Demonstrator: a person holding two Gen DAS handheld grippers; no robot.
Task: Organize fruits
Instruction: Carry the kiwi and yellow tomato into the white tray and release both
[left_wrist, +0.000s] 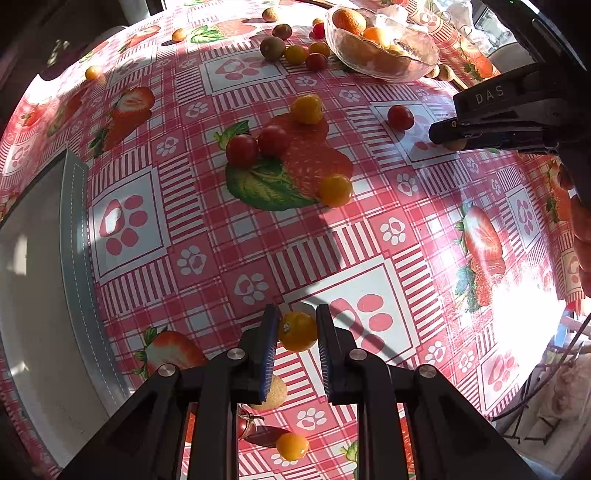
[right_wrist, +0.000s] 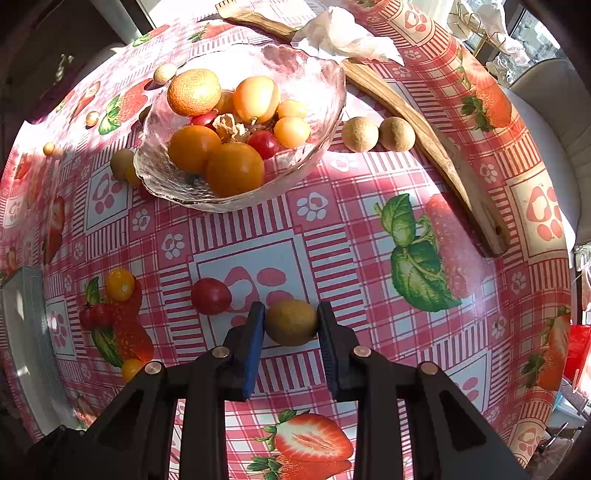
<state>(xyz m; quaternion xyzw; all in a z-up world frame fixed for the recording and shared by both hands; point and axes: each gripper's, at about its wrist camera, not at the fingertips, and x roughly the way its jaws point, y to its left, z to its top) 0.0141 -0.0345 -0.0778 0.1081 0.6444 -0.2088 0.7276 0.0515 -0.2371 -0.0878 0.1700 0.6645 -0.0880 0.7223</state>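
Note:
My left gripper (left_wrist: 296, 328) points down at the strawberry-print tablecloth and is shut on a yellow cherry tomato (left_wrist: 297, 331), with both blue pads touching it. My right gripper (right_wrist: 291, 323) is shut on a small greenish-brown round fruit (right_wrist: 291, 322) that rests on the cloth. In the left wrist view, the right gripper (left_wrist: 452, 134) shows at the right edge. A glass bowl (right_wrist: 166, 184) beyond the right gripper holds oranges, yellow fruits and red tomatoes; the bowl (left_wrist: 417, 48) also appears at the top of the left view.
Red tomatoes (left_wrist: 242, 149) and yellow ones (left_wrist: 335, 190) lie loose mid-table, and a red tomato (right_wrist: 210, 295) sits just left of the right gripper. Two tan balls (right_wrist: 360, 133) lie by a curved wooden piece (right_wrist: 443, 155). A grey-edged mat (left_wrist: 74, 258) lies at the left.

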